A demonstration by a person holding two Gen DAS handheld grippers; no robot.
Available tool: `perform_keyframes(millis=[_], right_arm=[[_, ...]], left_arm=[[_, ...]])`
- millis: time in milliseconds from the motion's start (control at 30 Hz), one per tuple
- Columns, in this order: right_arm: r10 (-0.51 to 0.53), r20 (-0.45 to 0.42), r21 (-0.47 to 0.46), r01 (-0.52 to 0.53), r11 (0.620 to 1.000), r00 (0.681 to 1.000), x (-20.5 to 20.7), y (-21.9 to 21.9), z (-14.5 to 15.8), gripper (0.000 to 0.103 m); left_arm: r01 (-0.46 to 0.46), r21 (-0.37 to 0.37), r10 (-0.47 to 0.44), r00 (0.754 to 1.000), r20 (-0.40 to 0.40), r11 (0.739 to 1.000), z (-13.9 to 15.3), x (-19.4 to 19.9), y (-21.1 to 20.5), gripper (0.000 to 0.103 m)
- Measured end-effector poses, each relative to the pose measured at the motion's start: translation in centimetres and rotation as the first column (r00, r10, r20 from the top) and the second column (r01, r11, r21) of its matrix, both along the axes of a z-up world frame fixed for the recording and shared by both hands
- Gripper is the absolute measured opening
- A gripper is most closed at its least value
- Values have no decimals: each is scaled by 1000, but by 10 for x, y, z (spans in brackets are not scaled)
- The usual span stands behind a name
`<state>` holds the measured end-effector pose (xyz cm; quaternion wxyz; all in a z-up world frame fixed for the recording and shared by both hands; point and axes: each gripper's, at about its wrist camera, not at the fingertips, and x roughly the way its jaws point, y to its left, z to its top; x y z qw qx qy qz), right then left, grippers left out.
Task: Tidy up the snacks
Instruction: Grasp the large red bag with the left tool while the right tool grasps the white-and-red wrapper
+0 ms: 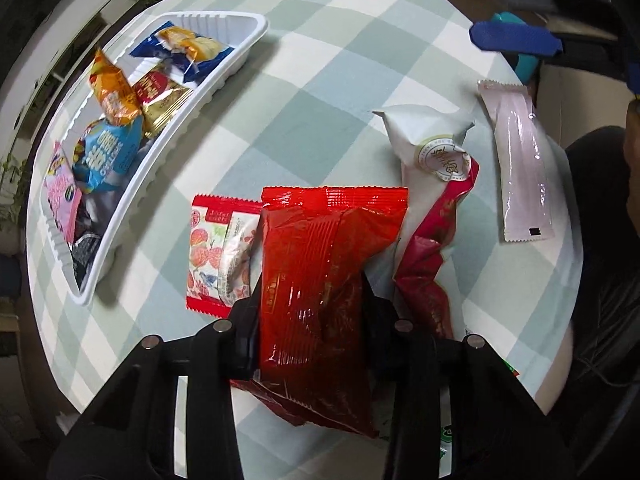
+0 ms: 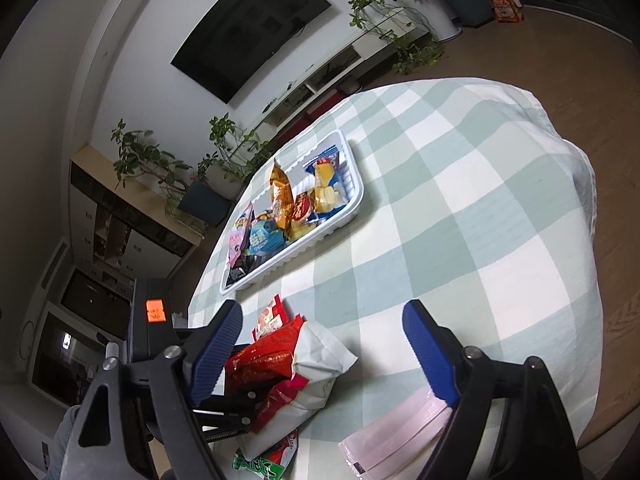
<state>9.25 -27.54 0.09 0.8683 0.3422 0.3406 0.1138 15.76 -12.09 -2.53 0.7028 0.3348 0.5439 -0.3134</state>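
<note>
My left gripper (image 1: 310, 312) is shut on a shiny red snack packet (image 1: 324, 276), held just above the checked tablecloth. Beside it lie a red-and-white fruit packet (image 1: 218, 256), a white bun packet (image 1: 424, 148), a dark red packet (image 1: 432, 248) and a pale pink sachet (image 1: 520, 164). The white tray (image 1: 168, 156) holds several snacks at the far left; it also shows in the right wrist view (image 2: 352, 208). My right gripper (image 2: 324, 352) is open and empty, above the pink sachet (image 2: 396, 436), with the red packet (image 2: 264, 364) at its left.
A green packet (image 2: 260, 464) lies at the table's near edge. The round table's edge (image 2: 592, 264) drops off to the right. A TV, shelves and plants stand beyond the table.
</note>
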Motion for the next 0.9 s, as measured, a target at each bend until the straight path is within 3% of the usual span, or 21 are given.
perform_keyframes(millis=[200, 367, 433, 500, 667, 733, 900], right_arm=[[31, -4, -52, -31, 998, 1000, -4, 13, 3, 80], [93, -33, -58, -95, 994, 995, -13, 35, -1, 80], [123, -63, -65, -127, 990, 990, -20, 49, -5, 80], [140, -105, -78, -148, 986, 985, -26, 64, -13, 80], [147, -218, -73, -167, 983, 965, -23, 94, -35, 80], [138, -232, -88, -163, 983, 963, -20, 103, -36, 80], [71, -250, -143, -109, 984, 966, -5, 114, -37, 78]], left_arm=[[-91, -120, 94, 995, 25, 989, 16, -10, 27, 35], [-196, -296, 215, 976, 35, 935, 36, -21, 65, 35], [-238, -362, 270, 962, 39, 901, 42, -28, 81, 35], [-285, -444, 336, 941, 39, 850, 46, -35, 101, 35], [-395, -644, 482, 875, -47, 655, 44, -49, 147, 35], [-418, -658, 504, 861, -67, 627, 41, -53, 159, 35], [-413, -682, 521, 852, -56, 603, 42, -57, 168, 35]])
